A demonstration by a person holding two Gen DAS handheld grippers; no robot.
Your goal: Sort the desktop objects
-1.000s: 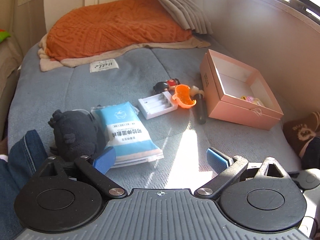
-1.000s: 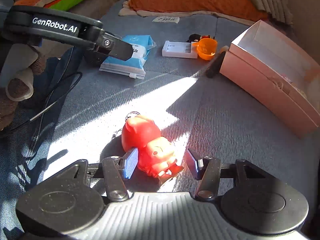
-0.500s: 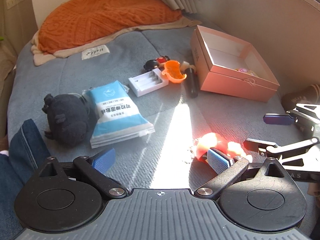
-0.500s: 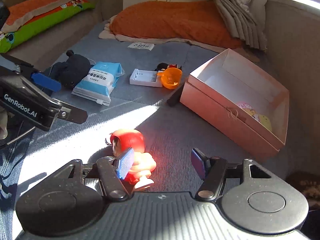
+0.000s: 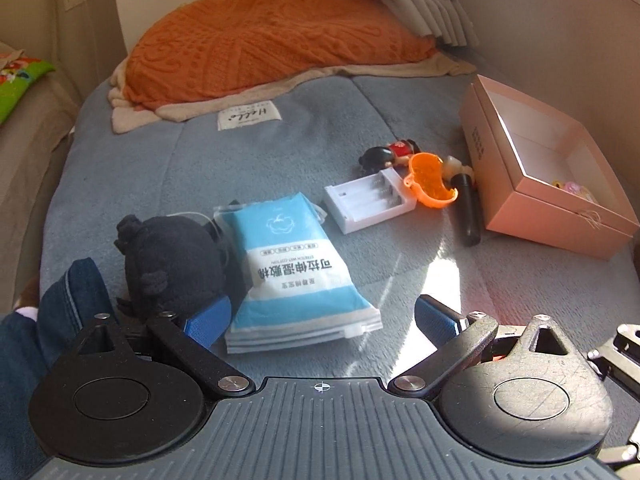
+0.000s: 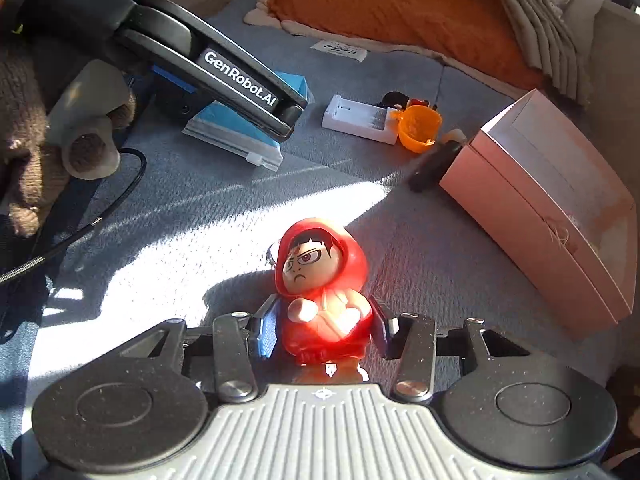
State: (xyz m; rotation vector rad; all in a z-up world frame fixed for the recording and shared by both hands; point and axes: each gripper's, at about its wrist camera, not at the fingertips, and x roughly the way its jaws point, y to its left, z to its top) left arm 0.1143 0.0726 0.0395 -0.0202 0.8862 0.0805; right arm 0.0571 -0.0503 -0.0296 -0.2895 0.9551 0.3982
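Right hand-held gripper (image 6: 323, 330): jaws just closing, pads now pressing both sides of the red hooded figurine (image 6: 322, 292). Half a second ago the figurine lay on its side on the blue-grey bed cover (image 6: 420, 248) beside the left pad; now upright, face to camera. Left hand-held gripper (image 5: 320, 316), jaws wide, has swung back over the blue wipes pack (image 5: 296, 268).

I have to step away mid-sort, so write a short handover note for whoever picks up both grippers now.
Right gripper: jaws have just been closing and now clamp the red hooded figurine.
Left gripper: open, empty, over the blue wipes pack, black plush beside it.
Pink box: open, a few small items inside.
On the blanket: white battery holder, orange cup, black cylinder, small doll.
Left: box the figurine, then the rest.
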